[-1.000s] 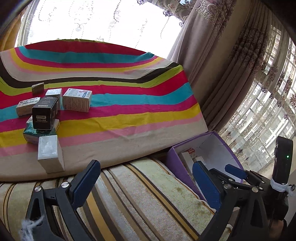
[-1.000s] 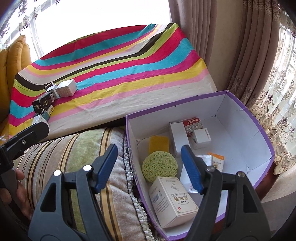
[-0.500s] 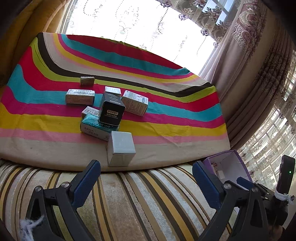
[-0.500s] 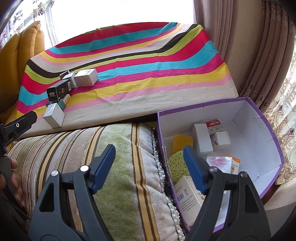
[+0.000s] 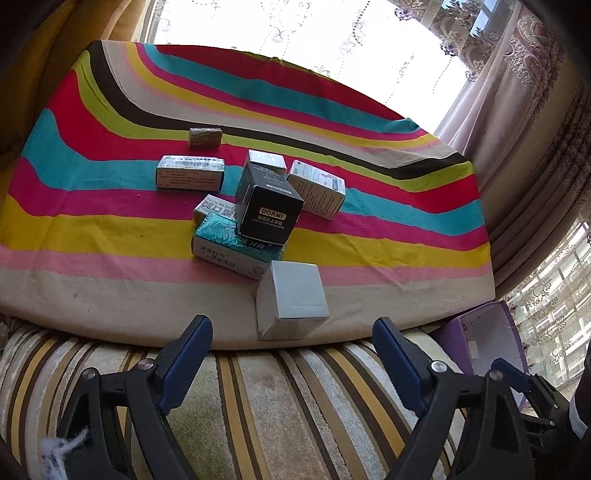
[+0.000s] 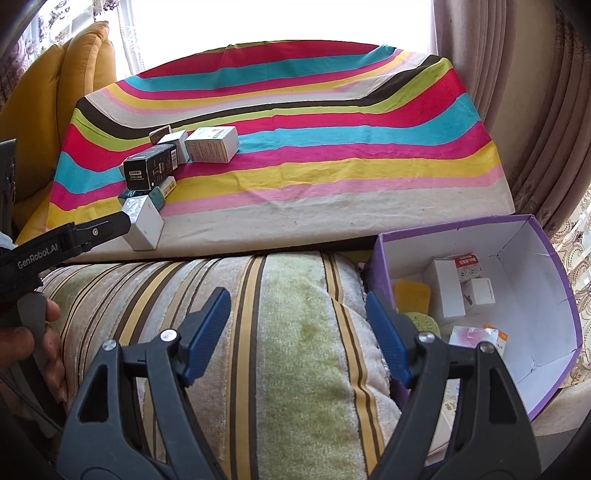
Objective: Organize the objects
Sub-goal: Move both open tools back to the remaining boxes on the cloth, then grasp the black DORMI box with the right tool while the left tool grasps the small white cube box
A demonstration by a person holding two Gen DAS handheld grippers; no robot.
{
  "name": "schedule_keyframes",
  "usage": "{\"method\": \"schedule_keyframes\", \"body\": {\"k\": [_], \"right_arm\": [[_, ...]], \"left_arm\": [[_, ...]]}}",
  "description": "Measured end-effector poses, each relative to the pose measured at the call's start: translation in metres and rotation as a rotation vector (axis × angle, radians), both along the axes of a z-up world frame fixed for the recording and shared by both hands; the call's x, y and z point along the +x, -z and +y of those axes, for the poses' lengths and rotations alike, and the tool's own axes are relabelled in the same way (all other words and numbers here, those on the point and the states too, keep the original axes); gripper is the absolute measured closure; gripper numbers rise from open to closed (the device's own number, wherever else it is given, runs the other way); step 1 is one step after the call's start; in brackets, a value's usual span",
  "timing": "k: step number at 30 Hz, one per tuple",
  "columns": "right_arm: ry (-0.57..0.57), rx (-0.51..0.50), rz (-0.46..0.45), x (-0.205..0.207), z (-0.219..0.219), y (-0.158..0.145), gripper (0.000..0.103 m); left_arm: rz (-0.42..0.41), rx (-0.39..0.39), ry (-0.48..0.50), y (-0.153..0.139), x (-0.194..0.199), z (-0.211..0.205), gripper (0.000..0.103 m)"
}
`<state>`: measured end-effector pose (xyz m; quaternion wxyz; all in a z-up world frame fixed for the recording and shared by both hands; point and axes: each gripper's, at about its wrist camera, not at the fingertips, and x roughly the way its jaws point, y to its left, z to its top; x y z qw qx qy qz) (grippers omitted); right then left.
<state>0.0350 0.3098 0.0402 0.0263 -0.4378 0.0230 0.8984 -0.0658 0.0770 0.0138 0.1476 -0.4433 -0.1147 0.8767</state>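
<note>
Both wrist views look low across the striped cushion (image 5: 280,406) toward the shared striped cloth (image 6: 332,155), the left nearer.

Backlit, window (image 5: 295,33) blown out, fisheye edges.

The left gripper (image 5: 291,341) hangs with jaws spread wide and empty; the right gripper (image 6: 297,317) likewise gapes, gripping nothing; a hand (image 6: 26,332) grasps the left handle

rainbow-striped cloth (image 5: 110,229), black dormi box (image 5: 267,208), purple bin (image 6: 561,373), blue-padded fingers (image 5: 188,354)
</note>
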Motion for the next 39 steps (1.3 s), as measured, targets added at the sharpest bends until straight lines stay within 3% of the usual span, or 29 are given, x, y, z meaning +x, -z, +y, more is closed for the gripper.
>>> {"method": "schedule_keyframes", "body": {"k": [3, 5, 10, 15, 27, 39], "right_arm": [[-0.005, -0.004, -0.006, -0.005, -0.003, 0.001, 0.025], [-0.008, -0.013, -0.008, -0.009, -0.005, 0.002, 0.025], [-0.032, -0.032, -0.002, -0.022, -0.014, -0.001, 0.025], [-0.075, -0.026, 0.017, -0.044, -0.037, -0.005, 0.025], [-0.201, -0.049, 0.068, -0.1, -0.108, -0.016, 0.025], [-0.2, -0.048, 0.066, -0.162, -0.15, -0.007, 0.025]], "left_arm": [[-0.042, -0.032, 0.007, 0.009, -0.014, 0.006, 0.018], [-0.066, -0.041, 0.018, 0.014, -0.021, 0.01, 0.025], [-0.108, -0.028, 0.033, 0.022, -0.032, 0.01, 0.055], [-0.121, 0.008, 0.029, 0.021, -0.029, -0.001, 0.066], [-0.077, 0.069, -0.133, 0.009, -0.02, -0.081, 0.068], [-0.005, 0.099, -0.25, 0.007, -0.034, -0.117, 0.068]]}}
